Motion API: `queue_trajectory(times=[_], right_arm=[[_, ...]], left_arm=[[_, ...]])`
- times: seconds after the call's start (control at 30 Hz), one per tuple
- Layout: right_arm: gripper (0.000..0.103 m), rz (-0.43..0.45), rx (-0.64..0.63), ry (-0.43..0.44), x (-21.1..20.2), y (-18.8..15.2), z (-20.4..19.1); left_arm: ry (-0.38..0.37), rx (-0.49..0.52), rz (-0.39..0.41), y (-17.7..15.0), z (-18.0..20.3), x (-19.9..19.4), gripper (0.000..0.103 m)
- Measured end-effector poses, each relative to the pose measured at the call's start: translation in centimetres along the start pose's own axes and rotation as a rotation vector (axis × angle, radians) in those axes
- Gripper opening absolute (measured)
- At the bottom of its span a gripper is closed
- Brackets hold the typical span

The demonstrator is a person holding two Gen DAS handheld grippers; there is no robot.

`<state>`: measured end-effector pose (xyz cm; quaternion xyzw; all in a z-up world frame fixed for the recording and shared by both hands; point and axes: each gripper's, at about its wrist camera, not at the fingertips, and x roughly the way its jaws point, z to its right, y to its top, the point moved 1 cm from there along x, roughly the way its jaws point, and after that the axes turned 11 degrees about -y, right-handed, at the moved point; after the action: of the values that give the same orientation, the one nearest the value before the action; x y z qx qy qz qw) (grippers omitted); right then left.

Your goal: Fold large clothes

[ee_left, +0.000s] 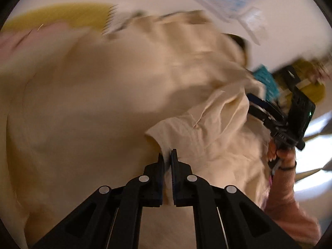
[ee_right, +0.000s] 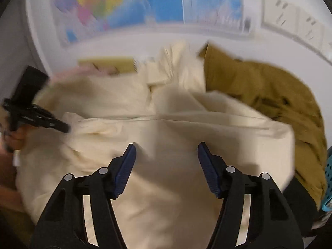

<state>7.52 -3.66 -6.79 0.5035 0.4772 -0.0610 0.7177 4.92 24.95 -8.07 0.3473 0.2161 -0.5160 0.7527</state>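
Cream garment lies rumpled, left tongs clamped on its cuff, right tongs apart above.

Left gripper pinching cream garment

The cream garment is matt woven cloth, creased; at right, the olive garment looks heavier, matt cloth.

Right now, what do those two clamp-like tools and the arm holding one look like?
Both the left gripper and the right gripper are black plastic, with angular linkage arms joined by round silver pins. Their fingers carry ribbed dark-blue pads. The person's forearm wears a pink sleeve and a thin dark wristband.
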Motion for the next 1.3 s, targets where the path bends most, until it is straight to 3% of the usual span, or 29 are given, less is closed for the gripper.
queue_trajectory(times=[0.1, 0.23, 0.27, 0.3, 0.37, 0.4, 0.53, 0.63, 0.7, 0.8, 0.93, 1.03, 1.13, 1.2, 1.23, 1.3], right_arm=[[0.065, -0.094, -0.007, 0.006, 3.4, 0.1, -0.7], [0.065, -0.006, 0.036, 0.094, 0.1, -0.4, 0.0], [0.069, 0.042, 0.074, 0.115, -1.5, -0.6, 0.9], [0.071, 0.082, 0.117, 0.133, -3.0, -0.9, 2.0], [0.075, 0.132, 0.207, 0.146, -4.9, -1.4, 4.2], [0.075, 0.151, 0.26, 0.144, -5.9, -1.9, 5.7], [0.078, 0.147, 0.336, 0.093, -6.9, -2.9, 8.7], [0.078, 0.137, 0.357, 0.063, -6.9, -3.2, 9.2], [0.078, 0.129, 0.378, 0.045, -6.5, -3.1, 9.7], [0.078, 0.126, 0.42, 0.062, -6.5, -3.5, 10.7], [0.077, 0.147, 0.399, 0.098, -7.0, -3.2, 10.1], [0.074, 0.113, 0.259, 0.091, -5.8, -1.6, 7.2], [0.073, 0.052, 0.167, 0.0, -2.6, -0.5, 5.5], [0.066, -0.026, 0.223, -0.049, 0.5, -0.1, 6.5], [0.06, -0.049, 0.24, -0.071, 1.4, -0.1, 7.0], [0.059, -0.081, 0.265, -0.113, 2.2, -0.2, 7.5]], left_arm=[[0.042, -0.043, 0.015, 0.1, -1.6, -0.2, 0.006], [0.102, 0.004, 0.037, -1.1, -1.3, -1.7, 0.008], [0.118, 0.052, 0.062, -1.4, -0.7, -2.3, 0.022], [0.114, 0.1, 0.085, -1.6, -0.1, -2.8, 0.048], [0.114, 0.194, 0.126, -1.6, 1.6, -3.5, 0.08], [0.125, 0.239, 0.138, -1.5, 2.5, -3.6, 0.082], [0.168, 0.382, 0.102, 0.6, 5.1, -1.3, 0.084], [0.197, 0.451, -0.02, 2.3, 6.0, 3.7, 0.082], [0.24, 0.484, -0.105, 2.3, 6.0, 6.2, 0.038], [0.229, 0.456, -0.117, 1.9, 5.7, 6.4, 0.029], [0.155, 0.382, -0.074, -0.2, 5.0, 3.4, 0.027], [0.183, 0.373, -0.055, -1.5, 4.6, 2.6, 0.029], [0.222, 0.356, -0.062, -0.6, 4.4, 3.4, 0.04], [0.25, 0.319, -0.058, 0.2, 4.2, 3.8, 0.055], [0.244, 0.313, -0.049, 0.3, 4.1, 3.3, 0.055], [0.208, 0.316, 0.011, 0.1, 4.7, 1.1, 0.059]])
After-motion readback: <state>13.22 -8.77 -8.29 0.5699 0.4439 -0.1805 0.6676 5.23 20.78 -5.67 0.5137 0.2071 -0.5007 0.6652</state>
